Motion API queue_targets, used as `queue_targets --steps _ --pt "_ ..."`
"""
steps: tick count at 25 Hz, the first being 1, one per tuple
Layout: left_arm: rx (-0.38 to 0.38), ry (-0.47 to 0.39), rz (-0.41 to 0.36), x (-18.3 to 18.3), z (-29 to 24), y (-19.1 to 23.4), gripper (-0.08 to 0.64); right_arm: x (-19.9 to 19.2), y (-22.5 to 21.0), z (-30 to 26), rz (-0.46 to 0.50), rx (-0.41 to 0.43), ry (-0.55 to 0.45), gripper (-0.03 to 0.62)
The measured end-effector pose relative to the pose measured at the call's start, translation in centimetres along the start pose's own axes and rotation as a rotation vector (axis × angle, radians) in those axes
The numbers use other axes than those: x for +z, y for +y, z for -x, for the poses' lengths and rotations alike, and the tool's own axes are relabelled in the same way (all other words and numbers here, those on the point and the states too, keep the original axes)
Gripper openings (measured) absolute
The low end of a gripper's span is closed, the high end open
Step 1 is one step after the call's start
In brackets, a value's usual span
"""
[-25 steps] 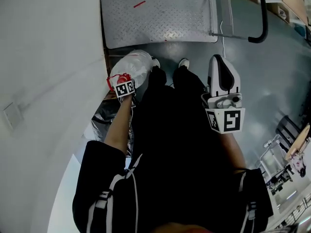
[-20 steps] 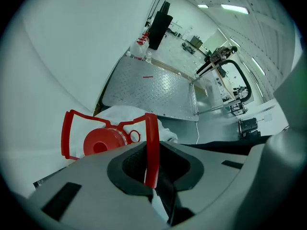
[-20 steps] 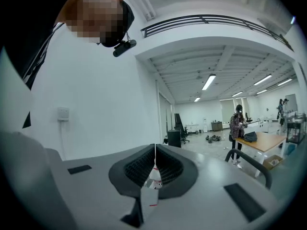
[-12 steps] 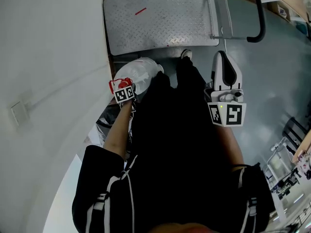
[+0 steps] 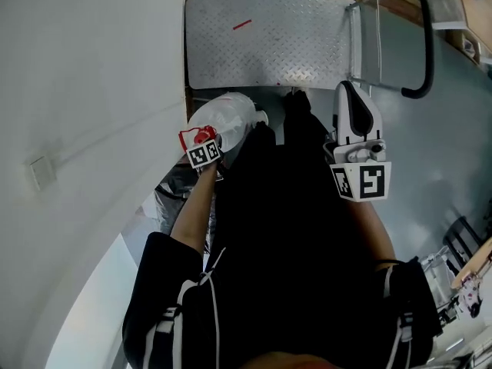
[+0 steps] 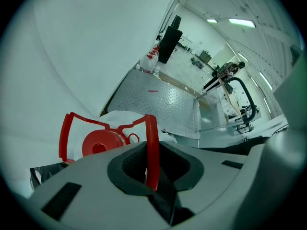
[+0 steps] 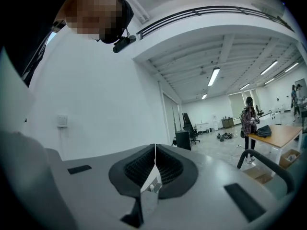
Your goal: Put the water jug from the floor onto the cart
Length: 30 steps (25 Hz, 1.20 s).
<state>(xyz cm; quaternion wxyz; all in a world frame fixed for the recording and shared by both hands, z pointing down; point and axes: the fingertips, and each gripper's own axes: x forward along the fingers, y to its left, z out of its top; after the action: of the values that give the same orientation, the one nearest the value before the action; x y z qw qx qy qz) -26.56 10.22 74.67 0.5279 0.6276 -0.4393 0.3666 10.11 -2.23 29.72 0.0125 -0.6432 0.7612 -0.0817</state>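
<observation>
Left hand-held gripper (image 6: 152, 171): jaws pinched on the red carry handle (image 6: 152, 143) of the water jug (image 5: 227, 118), which hangs just short of the cart (image 5: 261, 44) deck.
Risk: thin handle may slip; a swinging jug could clip the deck edge.
Right hand-held gripper (image 7: 154, 169): jaws together, empty.

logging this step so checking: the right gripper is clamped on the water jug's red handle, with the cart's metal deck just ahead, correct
Wrong gripper: the left gripper is clamped on the water jug's red handle, as the left gripper view shows; the right gripper is shut on nothing. The cart's metal deck is just ahead.
</observation>
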Motion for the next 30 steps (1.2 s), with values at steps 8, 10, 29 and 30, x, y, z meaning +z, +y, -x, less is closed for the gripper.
queue_targets --steps 8,10,29,30 --pt "-0.008 -0.064 0.052 5.7 0.6 -2.2 0.063 -1.0 -3.7 -3.4 -0.105 0.044 0.019 0.018" --pt "-0.001 -0.065 0.040 6.9 0.7 -3.3 0.063 -0.4 -4.8 -4.2 -0.115 0.058 0.005 0.020" --pt "-0.014 -0.083 -0.106 16.4 -3.8 -15.8 0.064 2.2 -14.6 -7.0 -0.112 0.095 -0.057 0.018" --pt "-0.008 -0.077 -0.118 16.9 -3.9 -16.3 0.064 2.0 -15.2 -6.9 -0.119 0.089 -0.054 0.018"
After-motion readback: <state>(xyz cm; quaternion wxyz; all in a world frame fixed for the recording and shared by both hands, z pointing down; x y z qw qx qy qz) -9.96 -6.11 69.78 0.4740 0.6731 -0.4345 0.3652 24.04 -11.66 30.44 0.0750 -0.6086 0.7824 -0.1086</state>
